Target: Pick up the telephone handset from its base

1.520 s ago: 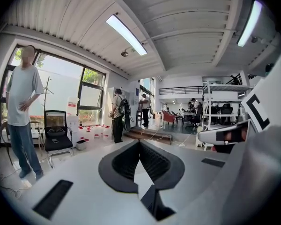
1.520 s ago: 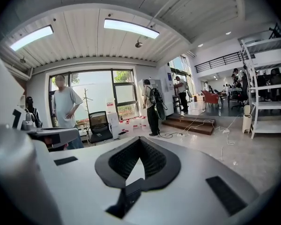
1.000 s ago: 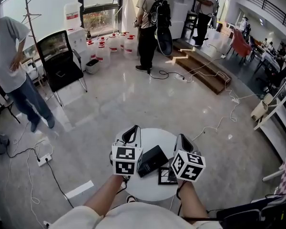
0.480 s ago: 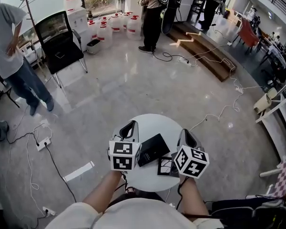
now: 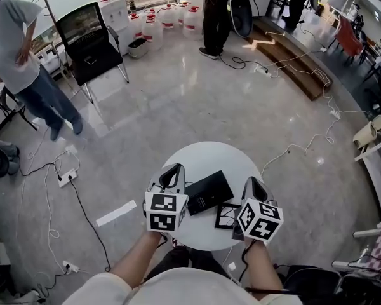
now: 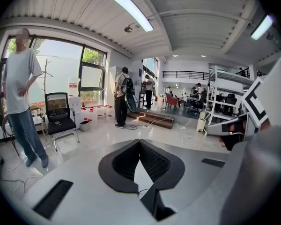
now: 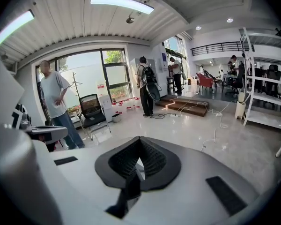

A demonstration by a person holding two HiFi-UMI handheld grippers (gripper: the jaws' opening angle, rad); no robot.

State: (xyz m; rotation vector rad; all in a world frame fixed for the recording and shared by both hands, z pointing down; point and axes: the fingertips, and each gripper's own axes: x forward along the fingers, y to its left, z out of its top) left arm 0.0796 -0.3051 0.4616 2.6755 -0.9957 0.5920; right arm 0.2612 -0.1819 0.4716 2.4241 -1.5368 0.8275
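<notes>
A black telephone (image 5: pixel 207 192) lies on the round white table (image 5: pixel 206 154), its handset resting on the base; I cannot tell the two apart from here. My left gripper (image 5: pixel 173 173) hovers just left of the phone, jaws shut with nothing between them. My right gripper (image 5: pixel 253 184) hangs to the phone's right, above the table's near right edge, also shut and empty. In the left gripper view the left gripper (image 6: pixel 139 142) has its ribbed pads meeting at the tips, and in the right gripper view the right gripper (image 7: pixel 139 140) looks the same. Neither of these views shows the phone.
A black-framed marker card (image 5: pixel 227 216) lies on the table between the grippers. A black chair (image 5: pixel 92 43) and a standing person (image 5: pixel 22 62) are at the far left. Cables (image 5: pixel 292 148) trail over the floor to the right; wooden steps (image 5: pixel 298 62) lie beyond.
Both grippers have sunk toward the table and the head view has tipped further down, so the whole tabletop now shows. The phone has not moved and both grippers stay shut.
</notes>
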